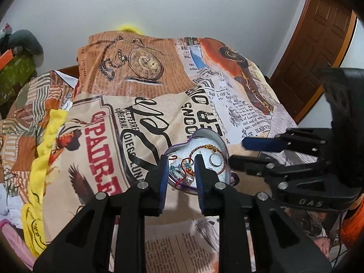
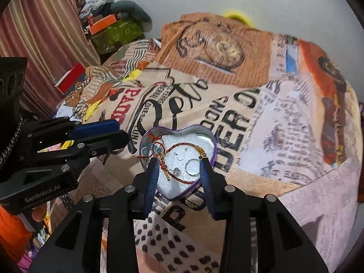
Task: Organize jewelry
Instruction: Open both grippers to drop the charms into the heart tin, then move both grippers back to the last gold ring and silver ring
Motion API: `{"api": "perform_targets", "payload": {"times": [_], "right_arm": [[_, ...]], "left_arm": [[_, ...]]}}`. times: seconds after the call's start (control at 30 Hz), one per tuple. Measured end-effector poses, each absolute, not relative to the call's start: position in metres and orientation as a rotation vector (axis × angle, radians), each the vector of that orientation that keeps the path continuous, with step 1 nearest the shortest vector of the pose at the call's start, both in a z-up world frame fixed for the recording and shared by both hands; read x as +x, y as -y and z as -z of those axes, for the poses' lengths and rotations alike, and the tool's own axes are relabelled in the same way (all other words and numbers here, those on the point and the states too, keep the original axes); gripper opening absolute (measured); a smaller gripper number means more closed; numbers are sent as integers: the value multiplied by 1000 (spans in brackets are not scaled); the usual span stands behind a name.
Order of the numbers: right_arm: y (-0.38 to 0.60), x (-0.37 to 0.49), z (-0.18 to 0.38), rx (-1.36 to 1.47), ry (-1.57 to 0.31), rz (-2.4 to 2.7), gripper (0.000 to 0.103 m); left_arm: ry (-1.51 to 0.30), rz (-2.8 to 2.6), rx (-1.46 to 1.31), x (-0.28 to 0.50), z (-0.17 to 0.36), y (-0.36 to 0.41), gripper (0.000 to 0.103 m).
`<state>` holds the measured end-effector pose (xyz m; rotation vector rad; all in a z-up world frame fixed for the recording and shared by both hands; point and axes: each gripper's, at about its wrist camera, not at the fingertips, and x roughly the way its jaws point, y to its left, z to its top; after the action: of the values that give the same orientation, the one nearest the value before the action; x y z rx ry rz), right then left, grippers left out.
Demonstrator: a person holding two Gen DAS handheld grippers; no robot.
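Purple heart tin (image 2: 211,150) sat on printed cloth (image 2: 284,136), bracelet (image 2: 182,146) and rings inside. Left gripper (image 1: 180,159) and right gripper (image 2: 178,161) above it, fingers apart, empty.

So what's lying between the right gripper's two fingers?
In the right wrist view, the right gripper frames the heart-shaped tin, with a red cord bracelet and ring between, untouched.

Printed cloth (image 1: 159,113): upside-down lettering, "PADRE" in red, "BANK OF L", "HARVE". Right gripper (image 1: 236,152) body: embossed "DAS". Left gripper (image 2: 122,134) body: "GenRobot.AI". Remaining newsprint too small to read.
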<state>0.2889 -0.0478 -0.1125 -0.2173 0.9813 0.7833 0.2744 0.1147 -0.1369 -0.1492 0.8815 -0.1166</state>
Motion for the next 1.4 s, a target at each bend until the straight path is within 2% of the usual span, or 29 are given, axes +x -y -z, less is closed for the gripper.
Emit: {"api": "perform_targets", "payload": {"times": [0.3,0.9,1.17,1.4], "right_arm": [[87,265,82,-271,-863,-706,34],[181,243,106,-229,-911,-590,35],[198,242,123,-178,-953,-588,35],[205,244,131,-156,-970,-603,35]], "left_arm": [[-891,124,-127,250,126,-98,35],[-998,283,-61,241,151,-4,35],[-1064,372,-24,252,174,43,35],[-1058,364,-36,261,185,51,35]]}}
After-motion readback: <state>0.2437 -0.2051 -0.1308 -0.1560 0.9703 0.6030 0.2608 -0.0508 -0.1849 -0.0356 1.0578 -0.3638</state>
